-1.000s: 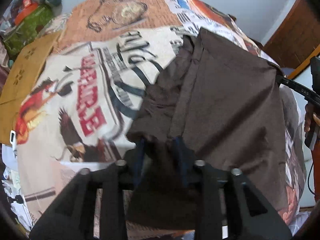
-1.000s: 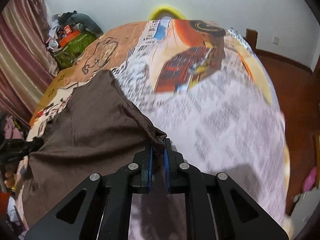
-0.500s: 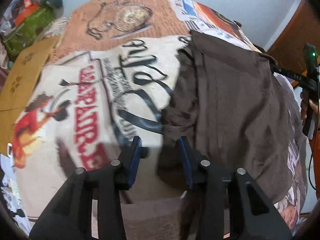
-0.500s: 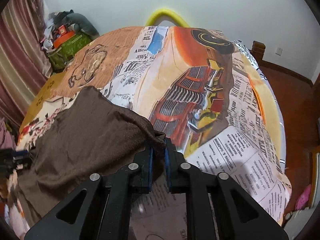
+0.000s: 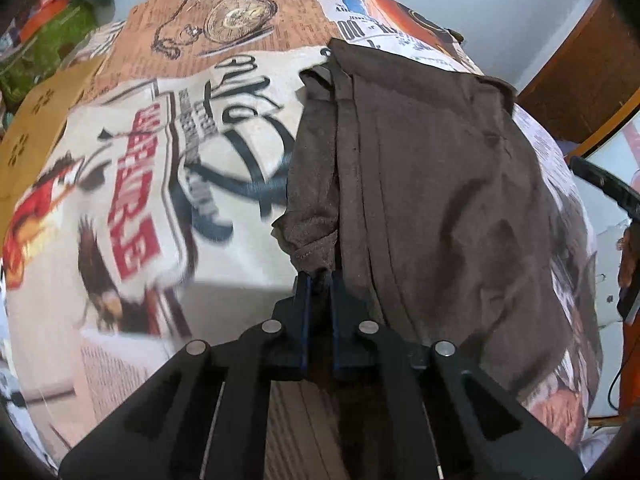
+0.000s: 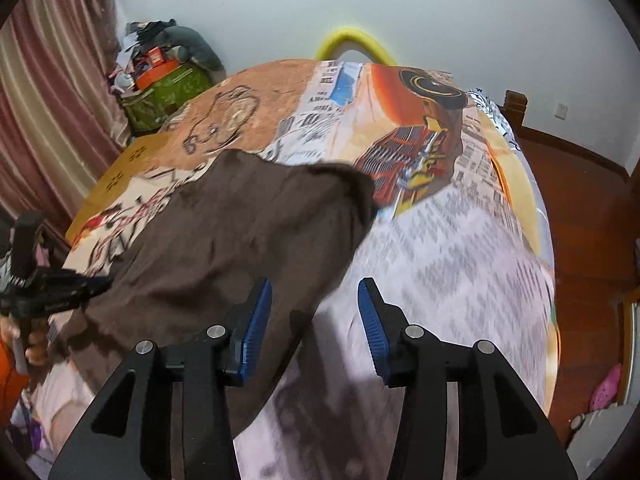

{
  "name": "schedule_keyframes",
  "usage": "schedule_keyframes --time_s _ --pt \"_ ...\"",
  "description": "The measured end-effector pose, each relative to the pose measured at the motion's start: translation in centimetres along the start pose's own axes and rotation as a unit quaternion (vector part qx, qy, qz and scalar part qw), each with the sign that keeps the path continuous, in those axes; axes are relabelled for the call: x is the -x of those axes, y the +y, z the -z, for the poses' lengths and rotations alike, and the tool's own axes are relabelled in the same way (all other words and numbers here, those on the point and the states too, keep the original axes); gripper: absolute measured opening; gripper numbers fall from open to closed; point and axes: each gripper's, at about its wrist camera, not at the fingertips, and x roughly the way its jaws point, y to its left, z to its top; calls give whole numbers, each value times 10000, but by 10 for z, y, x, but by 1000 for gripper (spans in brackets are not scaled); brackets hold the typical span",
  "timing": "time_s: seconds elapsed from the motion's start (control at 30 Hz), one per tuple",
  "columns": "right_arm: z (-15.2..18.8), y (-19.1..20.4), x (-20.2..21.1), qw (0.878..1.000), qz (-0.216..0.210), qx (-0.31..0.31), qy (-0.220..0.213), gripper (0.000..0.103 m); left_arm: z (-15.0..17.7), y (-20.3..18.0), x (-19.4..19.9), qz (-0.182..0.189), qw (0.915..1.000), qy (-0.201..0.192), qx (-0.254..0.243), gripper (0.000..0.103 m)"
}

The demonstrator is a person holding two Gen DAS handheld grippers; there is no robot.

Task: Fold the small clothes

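A brown garment (image 5: 440, 200) lies spread on the printed bedsheet (image 5: 160, 160), with a bunched sleeve along its left edge. My left gripper (image 5: 318, 280) is shut on the near end of that sleeve, and the cloth is pinched between the blue pads. In the right wrist view the same garment (image 6: 240, 240) lies left of centre. My right gripper (image 6: 314, 296) hovers over the garment's right edge with its jaws opening. That edge runs below the gap, and neither blue pad (image 6: 256, 320) touches it. The left gripper (image 6: 40, 296) shows at the far left, held by a hand.
The bedsheet (image 6: 440, 260) stretches wide to the right of the garment. A yellow foam arch (image 6: 352, 40) stands at the bed's far end. A green bag with piled things (image 6: 168, 88) and a curtain (image 6: 48, 100) are at the left, wooden floor (image 6: 580, 200) at the right.
My left gripper has closed on the garment's sleeve end. My right gripper has let go of the garment's corner, opened and drawn back; the corner now lies on the bed.
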Motion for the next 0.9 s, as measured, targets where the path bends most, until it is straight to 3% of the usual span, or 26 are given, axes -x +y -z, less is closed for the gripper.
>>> schedule_keyframes --time_s 0.17,0.3,0.4,0.5,0.63,0.9 --pt "24 13 15 9999 -31 5 96 41 28 -4 15 171 9998 86 59 7" --pt "43 23 25 9998 -99 -75 135 42 42 -9 35 -47 10000 -14 -69 7" --pt "56 31 28 9997 -116 -88 175 48 51 -14 56 -188 9994 -213 -203 9" --pt "66 39 29 9997 -136 -99 200 49 58 -17 72 -377 9982 -370 -299 17" --pt "78 47 28 9994 -190 -124 265 52 65 -18 80 -344 9980 -462 -277 46" --pt "97 51 9 9976 -259 -252 584 56 76 -31 68 -193 9984 -337 -421 55"
